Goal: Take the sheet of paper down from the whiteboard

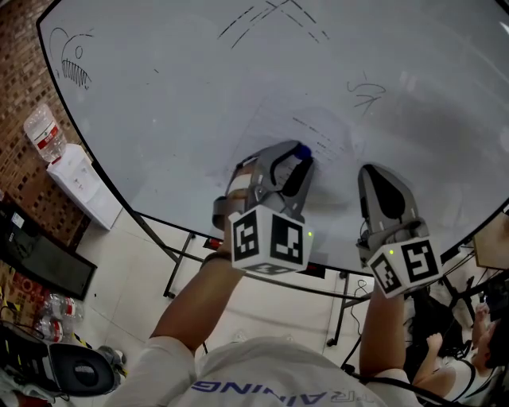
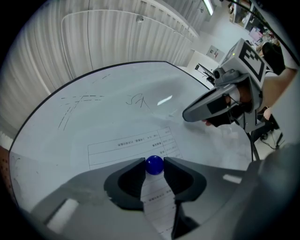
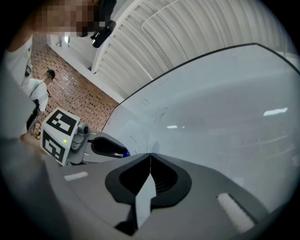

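A white printed sheet of paper lies flat against the whiteboard; in the head view the sheet shows only faintly. A round blue magnet sits on the sheet, and my left gripper is shut on that magnet. My right gripper is shut on the sheet's edge, and a strip of paper shows between its fingers. In the head view the left gripper and the right gripper both press against the board, side by side.
Marker scribbles cover parts of the board. A water dispenser with a bottle stands by the brick wall at left. Below are the board's stand legs, a black chair and a seated person at right.
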### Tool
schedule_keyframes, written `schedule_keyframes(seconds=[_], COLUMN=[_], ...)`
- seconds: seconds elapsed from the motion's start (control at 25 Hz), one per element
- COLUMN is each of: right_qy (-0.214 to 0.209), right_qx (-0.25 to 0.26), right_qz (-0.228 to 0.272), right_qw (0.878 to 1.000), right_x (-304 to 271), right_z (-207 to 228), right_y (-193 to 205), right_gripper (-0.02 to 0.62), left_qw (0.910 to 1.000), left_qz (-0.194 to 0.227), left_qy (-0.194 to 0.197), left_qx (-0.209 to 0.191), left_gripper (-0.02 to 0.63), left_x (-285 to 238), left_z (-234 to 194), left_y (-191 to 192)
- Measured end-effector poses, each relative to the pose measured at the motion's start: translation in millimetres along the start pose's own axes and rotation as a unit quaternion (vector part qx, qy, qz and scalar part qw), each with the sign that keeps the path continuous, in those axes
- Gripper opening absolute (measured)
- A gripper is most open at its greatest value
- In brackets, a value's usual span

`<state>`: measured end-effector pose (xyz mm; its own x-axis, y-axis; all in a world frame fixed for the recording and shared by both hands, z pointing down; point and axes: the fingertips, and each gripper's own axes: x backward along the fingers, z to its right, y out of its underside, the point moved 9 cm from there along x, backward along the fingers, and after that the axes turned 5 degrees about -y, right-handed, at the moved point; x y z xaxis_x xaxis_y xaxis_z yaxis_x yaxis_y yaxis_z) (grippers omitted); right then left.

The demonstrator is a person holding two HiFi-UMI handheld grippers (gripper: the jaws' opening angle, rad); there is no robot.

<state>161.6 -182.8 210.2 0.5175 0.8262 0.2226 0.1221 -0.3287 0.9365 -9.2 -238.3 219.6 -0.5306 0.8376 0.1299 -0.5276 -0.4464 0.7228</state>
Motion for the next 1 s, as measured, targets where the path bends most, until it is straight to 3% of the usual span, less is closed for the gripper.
schedule_keyframes(seconds=[0.4,0.64,0.76,1.0], right_qy=[0.002,0.015,0.015,0.014], right_qx=[0.006,0.011,0.012,0.013], right_qz=[-0.049,-0.055,-0.051,-0.045], right_qw=[0.999,0.998,0.998,0.999], right_x=[-18.6,-26.8,-27.3,-26.3], right_z=[-3.8,-5.7,-6.6,-7.4], right_y=[-5.4,-6.3,-6.0,-5.0], right_gripper=[0.072,0.07,0.018,0.008], left_qw=[1.0,0.9999,0.9999,0.9997], left_qz=[0.003,0.004,0.007,0.009], left_qy=[0.005,0.009,0.009,0.015], left_qx=[0.006,0.008,0.013,0.019], left_gripper=[0.133,0.133,0.132,0.132], left_x=[-0.3,0.1,0.3,0.1], left_z=[-0.5,-1.7,-1.7,-2.8], left_y=[0.6,0.7,1.2,1.9])
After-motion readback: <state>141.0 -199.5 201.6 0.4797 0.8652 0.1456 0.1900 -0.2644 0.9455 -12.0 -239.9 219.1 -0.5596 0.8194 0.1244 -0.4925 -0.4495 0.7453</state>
